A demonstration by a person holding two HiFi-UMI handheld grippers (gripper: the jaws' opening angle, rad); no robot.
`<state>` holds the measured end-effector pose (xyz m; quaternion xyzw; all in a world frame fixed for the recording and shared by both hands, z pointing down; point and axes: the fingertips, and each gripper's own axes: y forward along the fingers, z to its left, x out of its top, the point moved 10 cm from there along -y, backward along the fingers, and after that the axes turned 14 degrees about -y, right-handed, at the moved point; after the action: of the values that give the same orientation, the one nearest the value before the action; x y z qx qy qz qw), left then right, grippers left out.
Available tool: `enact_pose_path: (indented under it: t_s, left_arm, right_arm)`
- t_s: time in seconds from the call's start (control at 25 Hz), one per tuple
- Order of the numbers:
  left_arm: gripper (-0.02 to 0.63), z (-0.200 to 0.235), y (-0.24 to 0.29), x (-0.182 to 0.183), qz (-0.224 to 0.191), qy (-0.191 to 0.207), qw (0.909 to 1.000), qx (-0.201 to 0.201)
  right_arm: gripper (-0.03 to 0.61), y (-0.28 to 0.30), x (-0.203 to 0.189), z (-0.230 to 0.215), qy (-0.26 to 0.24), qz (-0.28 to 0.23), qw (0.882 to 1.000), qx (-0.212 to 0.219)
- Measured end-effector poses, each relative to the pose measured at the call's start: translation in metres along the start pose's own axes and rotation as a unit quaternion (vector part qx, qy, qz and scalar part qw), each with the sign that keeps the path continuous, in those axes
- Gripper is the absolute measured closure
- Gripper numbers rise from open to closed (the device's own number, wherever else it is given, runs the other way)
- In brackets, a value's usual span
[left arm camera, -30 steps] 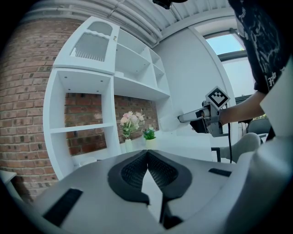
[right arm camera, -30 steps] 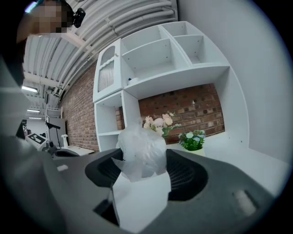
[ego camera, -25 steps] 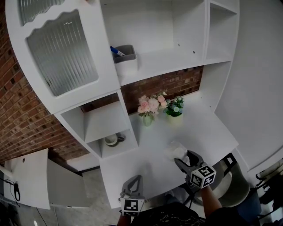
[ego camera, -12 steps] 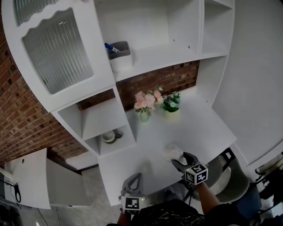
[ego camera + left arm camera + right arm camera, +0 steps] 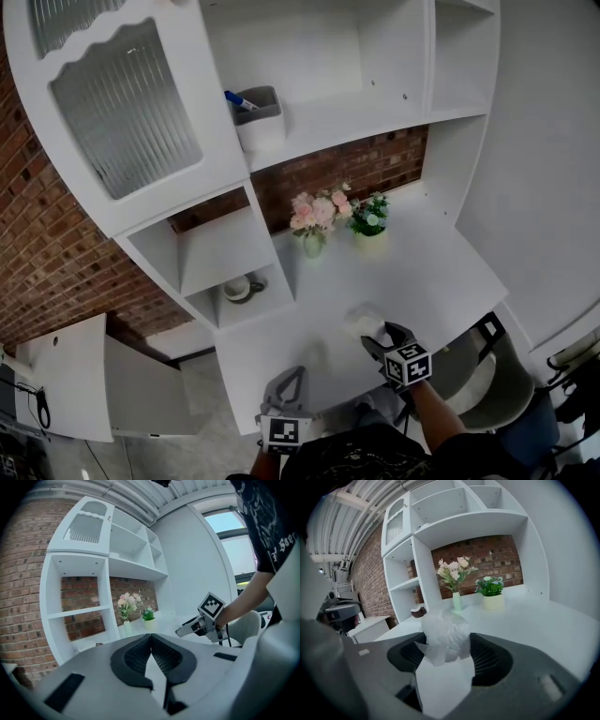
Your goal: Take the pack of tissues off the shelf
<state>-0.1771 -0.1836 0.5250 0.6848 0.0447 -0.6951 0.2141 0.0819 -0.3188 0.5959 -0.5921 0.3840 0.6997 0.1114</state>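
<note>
The pack of tissues (image 5: 444, 638) is a clear crinkly wrapper around white tissues, pinched between the pads of my right gripper (image 5: 446, 660), which is shut on it. In the head view the pack (image 5: 364, 322) pokes out in front of the right gripper (image 5: 378, 339), low over the near part of the white desk (image 5: 422, 272). My left gripper (image 5: 289, 380) hovers at the desk's front edge, to the left of the right one. Its jaws (image 5: 150, 641) meet at the tips with nothing between them. From the left gripper view the right gripper (image 5: 186, 629) shows out to the right.
A vase of pink flowers (image 5: 315, 222) and a small potted plant (image 5: 371, 223) stand at the back of the desk by the brick wall. A cup (image 5: 238, 287) sits in the low cubby. A grey holder with a pen (image 5: 257, 115) is on the upper shelf. A chair (image 5: 490, 380) stands at the right.
The right gripper with the tissue pack has drifted a little left and nearer to the person. The left gripper has stayed in place.
</note>
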Motion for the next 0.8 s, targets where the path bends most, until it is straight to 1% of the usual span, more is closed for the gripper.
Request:
enact_pose_path:
  t_s: [0.2, 0.4, 0.64, 0.8]
  left_arm:
    - [0.606, 0.003, -0.002, -0.002, 0.000, -0.010, 0.9999, 0.011]
    - [0.604, 0.008, -0.005, -0.006, 0.006, -0.017, 0.9997, 0.017]
    - [0.605, 0.009, -0.007, -0.013, 0.011, -0.027, 0.9995, 0.015]
    - [0.604, 0.009, -0.007, -0.018, 0.012, -0.039, 0.9991, 0.013]
  right_arm:
    - [0.298, 0.011, -0.006, 0.004, -0.020, 0.032, 0.999, -0.003]
    - [0.296, 0.015, -0.016, 0.008, -0.005, 0.052, 0.999, 0.003]
    - [0.282, 0.016, -0.019, 0.016, -0.040, 0.068, 0.997, -0.003]
    - [0.264, 0.016, -0.025, 0.019, -0.032, 0.086, 0.996, -0.002]
